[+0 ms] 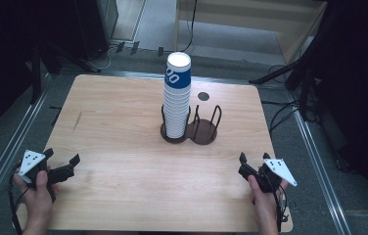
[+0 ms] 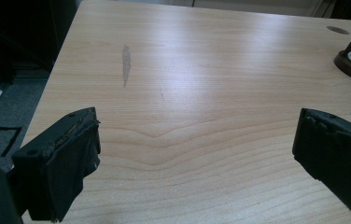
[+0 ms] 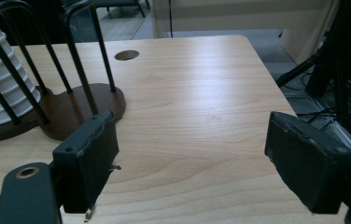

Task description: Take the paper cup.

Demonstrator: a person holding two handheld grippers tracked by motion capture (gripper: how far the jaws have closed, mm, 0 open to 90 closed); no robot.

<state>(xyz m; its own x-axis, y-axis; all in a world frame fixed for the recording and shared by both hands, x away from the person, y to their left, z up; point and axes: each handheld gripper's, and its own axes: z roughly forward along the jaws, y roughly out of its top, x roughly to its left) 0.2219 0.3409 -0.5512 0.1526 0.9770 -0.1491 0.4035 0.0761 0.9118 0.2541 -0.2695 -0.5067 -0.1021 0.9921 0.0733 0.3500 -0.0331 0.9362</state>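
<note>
A tall stack of white paper cups (image 1: 177, 95), the top one banded in blue, stands in the left ring of a dark two-ring wire holder (image 1: 202, 133) at the table's middle back. The holder's right ring is empty. My left gripper (image 1: 63, 156) rests near the front left corner, jaws open, with bare wood between them (image 2: 197, 121). My right gripper (image 1: 253, 159) sits near the front right edge, also open with nothing between its jaws (image 3: 190, 121). From it the holder (image 3: 85, 105) and cups (image 3: 1, 93) lie ahead to the left.
The wooden table (image 1: 123, 147) has a round cable hole (image 1: 202, 96) behind the holder and a grey smear (image 2: 126, 63) on its left part. Metal rails, cables and dark stands flank the table on the floor.
</note>
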